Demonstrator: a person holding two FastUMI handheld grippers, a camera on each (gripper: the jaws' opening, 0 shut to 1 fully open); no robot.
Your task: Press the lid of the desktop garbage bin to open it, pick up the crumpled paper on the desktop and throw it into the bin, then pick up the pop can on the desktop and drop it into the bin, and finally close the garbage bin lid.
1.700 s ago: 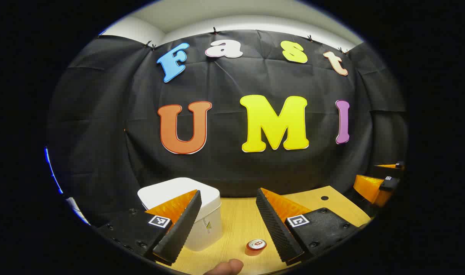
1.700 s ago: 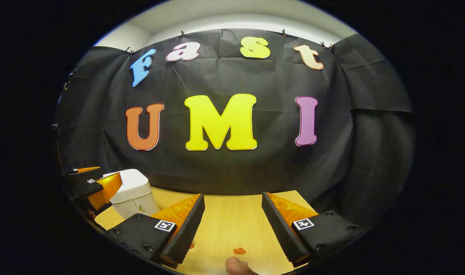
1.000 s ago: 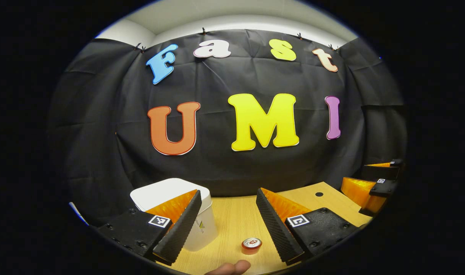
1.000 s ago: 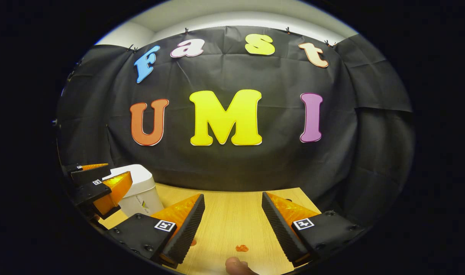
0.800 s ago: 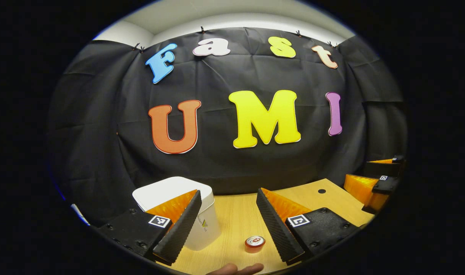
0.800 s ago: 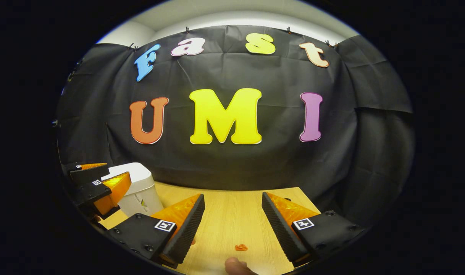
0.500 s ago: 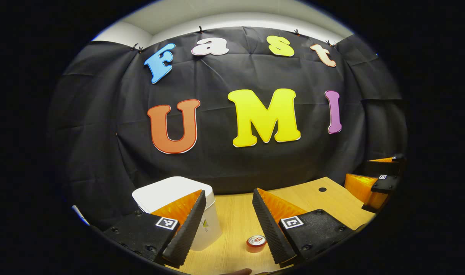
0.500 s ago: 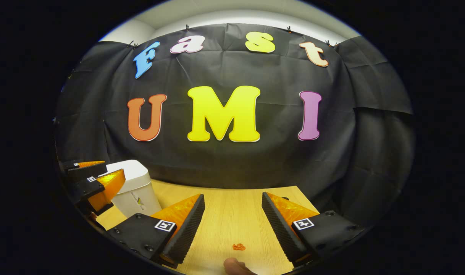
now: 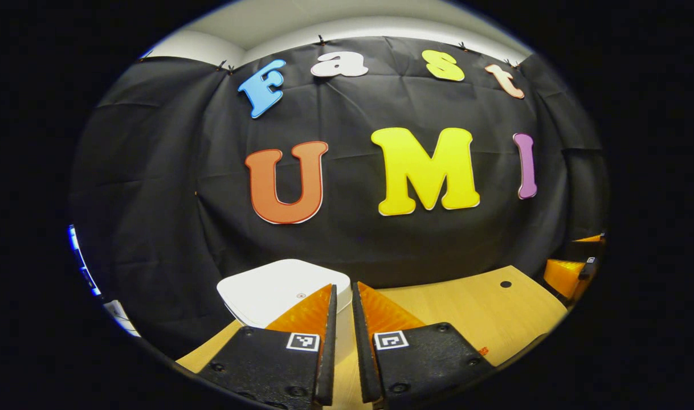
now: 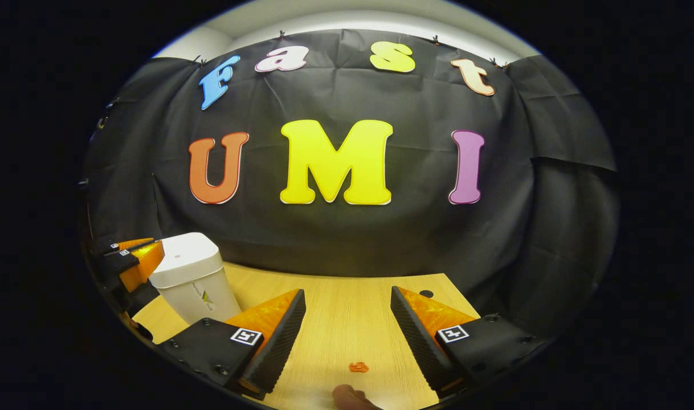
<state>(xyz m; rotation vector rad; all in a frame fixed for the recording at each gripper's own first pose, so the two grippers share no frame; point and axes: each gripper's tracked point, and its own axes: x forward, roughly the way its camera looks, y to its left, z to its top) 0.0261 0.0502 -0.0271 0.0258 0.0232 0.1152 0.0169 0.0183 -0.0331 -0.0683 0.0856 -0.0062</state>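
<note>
**Fingers pulled together, ready to press the lid**

My left gripper was wide a moment ago. Now its two fingers are nearly together, with just a thin gap and nothing between them. It has also moved over toward the bin, whose lid is down. I think the tips will push the lid to pop it open.

My right gripper stays wide and holds nothing, above the table. A small orange scrap lies near it. The can was in front of my left gripper before; now my fingers block that spot.
</note>
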